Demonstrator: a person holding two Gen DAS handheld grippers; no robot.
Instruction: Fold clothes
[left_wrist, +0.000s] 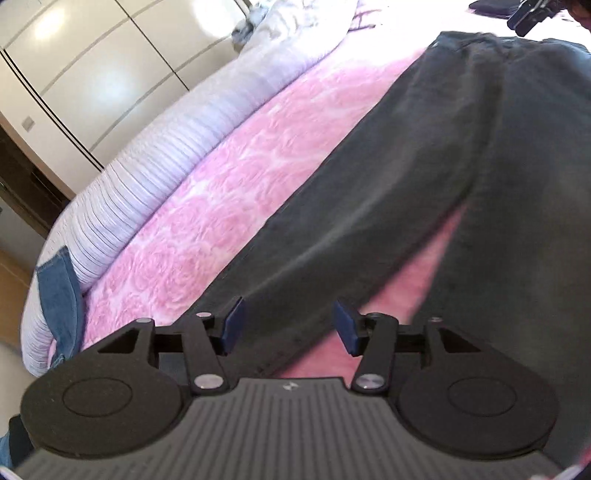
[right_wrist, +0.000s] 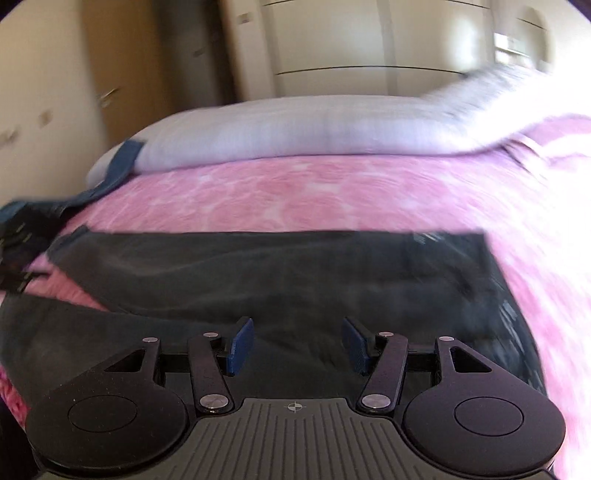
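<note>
Jaws apart, empty; dark trousers (left_wrist: 424, 177) flat, denim (left_wrist: 59, 295) aside.

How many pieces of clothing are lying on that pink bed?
2 that I can make out: dark grey trousers spread flat across the pink bedspread, and something of blue denim at the bed's edge beside the striped duvet. More may lie out of view.

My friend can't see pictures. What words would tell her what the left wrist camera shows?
Dark grey trousers lie spread flat on a pink flowered bedspread, legs slightly apart. The left hand-held gripper hangs open above one trouser leg, holding nothing. A rolled striped quilt lies beyond, with blue denim at its end.
</note>
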